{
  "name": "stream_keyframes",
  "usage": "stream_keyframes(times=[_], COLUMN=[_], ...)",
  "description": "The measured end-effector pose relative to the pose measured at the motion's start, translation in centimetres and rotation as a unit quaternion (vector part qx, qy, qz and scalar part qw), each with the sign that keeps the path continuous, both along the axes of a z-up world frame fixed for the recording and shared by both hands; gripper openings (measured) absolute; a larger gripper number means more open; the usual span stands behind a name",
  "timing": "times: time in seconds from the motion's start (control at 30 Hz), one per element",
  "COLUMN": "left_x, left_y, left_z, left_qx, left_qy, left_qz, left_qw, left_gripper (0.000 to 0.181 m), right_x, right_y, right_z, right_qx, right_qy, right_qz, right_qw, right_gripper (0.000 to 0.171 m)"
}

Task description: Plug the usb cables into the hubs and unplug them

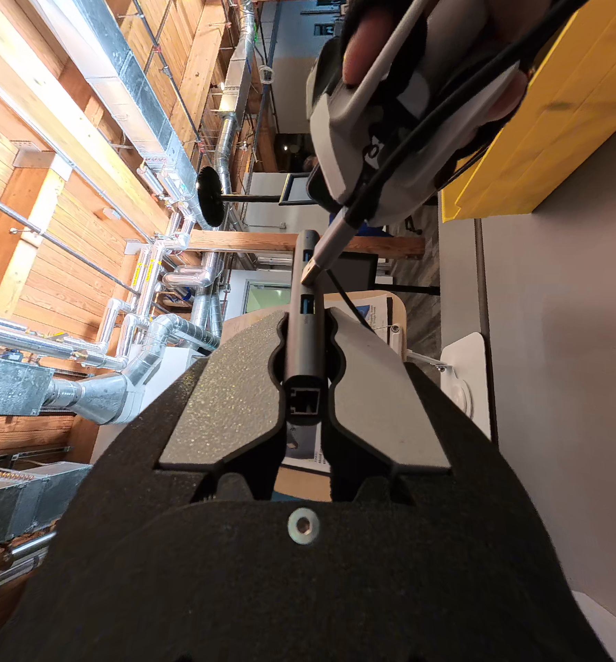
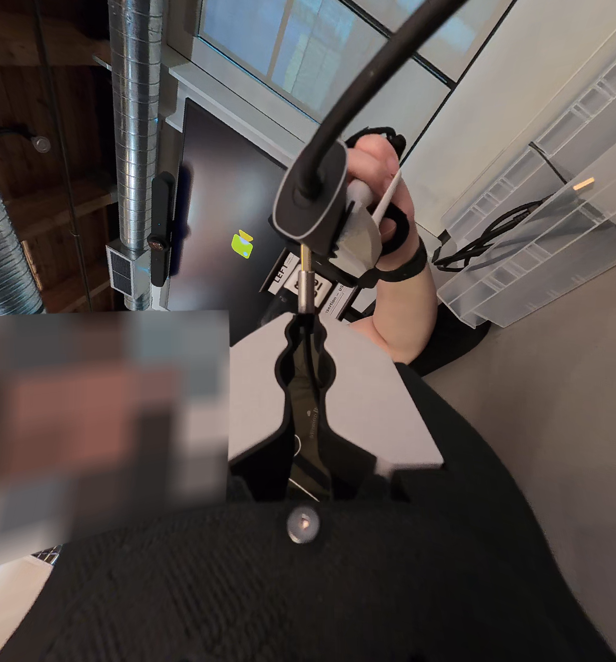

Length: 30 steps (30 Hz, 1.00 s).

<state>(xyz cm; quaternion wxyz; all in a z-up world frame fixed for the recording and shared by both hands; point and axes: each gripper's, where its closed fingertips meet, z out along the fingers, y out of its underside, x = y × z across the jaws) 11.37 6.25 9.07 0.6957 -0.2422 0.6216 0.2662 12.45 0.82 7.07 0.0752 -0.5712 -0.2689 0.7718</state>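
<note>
On the grey table (image 2: 514,412) at your right lies a clear tray (image 2: 536,250) with a spare black cable (image 2: 493,233) inside. Your left gripper (image 1: 304,344) pinches the hub (image 1: 301,333), held up in the air. Your right gripper (image 2: 304,322) pinches the usb cable (image 2: 305,290); its plug (image 1: 312,277) touches the hub beside a blue port (image 1: 307,305), not yet in. I think next you must line it up straight and push.

Hub (image 1: 304,344) between left fingers (image 1: 235,390); plug (image 1: 313,274) tip against hub side (above port (image 1: 308,306)).

Workshop-like office: exposed ducts (image 1: 206,157), timber ceiling (image 1: 59,200)
</note>
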Motion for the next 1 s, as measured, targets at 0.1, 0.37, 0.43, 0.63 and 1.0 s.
stream_keyframes(times=[0.1, 0.37, 0.43, 0.63, 1.0], left_x=[0.0, -0.1, -0.1, -0.2, -0.5], left_y=[0.1, 0.2, 0.2, 0.1, 0.7], left_z=[-0.3, -1.1, -1.1, -1.4, -2.0], left_qx=[0.005, 0.018, 0.022, 0.049, 0.054], left_qy=[0.012, 0.044, 0.048, 0.071, 0.094], left_qz=[0.001, 0.004, 0.002, 0.005, 0.028], left_qw=[1.0, 0.999, 0.999, 0.996, 0.994], left_gripper=[0.016, 0.016, 0.016, 0.016, 0.016], right_x=[0.0, 0.1, 0.1, 0.1, 0.2], right_y=[0.1, 0.4, 0.3, 0.3, 1.3], right_z=[-0.4, -1.3, -1.3, -1.7, -2.3], right_qx=[-0.006, -0.029, -0.032, -0.037, -0.036], right_qy=[-0.004, -0.007, -0.005, -0.011, -0.024], right_qz=[0.004, 0.017, 0.021, 0.025, -0.002], right_qw=[1.0, 0.999, 0.999, 0.999, 0.999], right_gripper=[0.008, 0.008, 0.008, 0.007, 0.007])
